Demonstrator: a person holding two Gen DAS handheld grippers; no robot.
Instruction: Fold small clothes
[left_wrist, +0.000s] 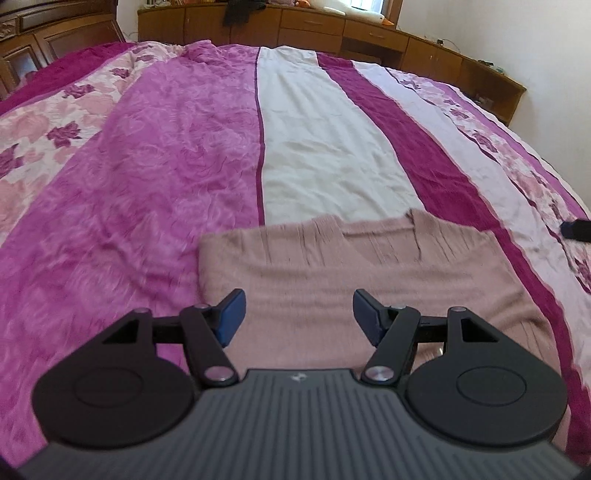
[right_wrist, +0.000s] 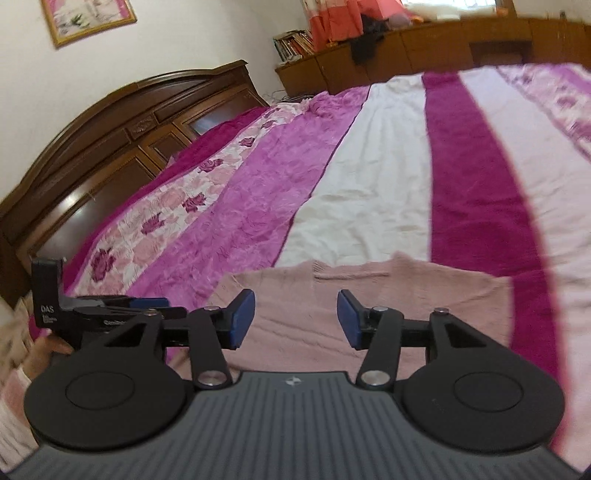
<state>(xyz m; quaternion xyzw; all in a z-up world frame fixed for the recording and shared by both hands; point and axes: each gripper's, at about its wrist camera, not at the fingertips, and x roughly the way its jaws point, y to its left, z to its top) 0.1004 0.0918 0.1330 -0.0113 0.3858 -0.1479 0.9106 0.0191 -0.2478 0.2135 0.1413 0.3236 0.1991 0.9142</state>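
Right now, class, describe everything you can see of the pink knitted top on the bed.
The pink knitted top is a dusty-pink, soft-looking knit with ribbed lines near its far edge. It lies flat on the striped bedspread, across the white and magenta stripes, and looks partly folded. Both the left gripper and the right gripper hover open over its near part; neither grips it. Its near edge is hidden by the grippers.

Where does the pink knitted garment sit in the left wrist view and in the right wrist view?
Left wrist view: the pink knitted garment lies low and centre-right on the bedspread, just beyond the open left claw.
Right wrist view: it lies low and centre, just beyond the open right claw.
Shared landmark: the white stripe of the bedspread, running away from the garment's far edge.
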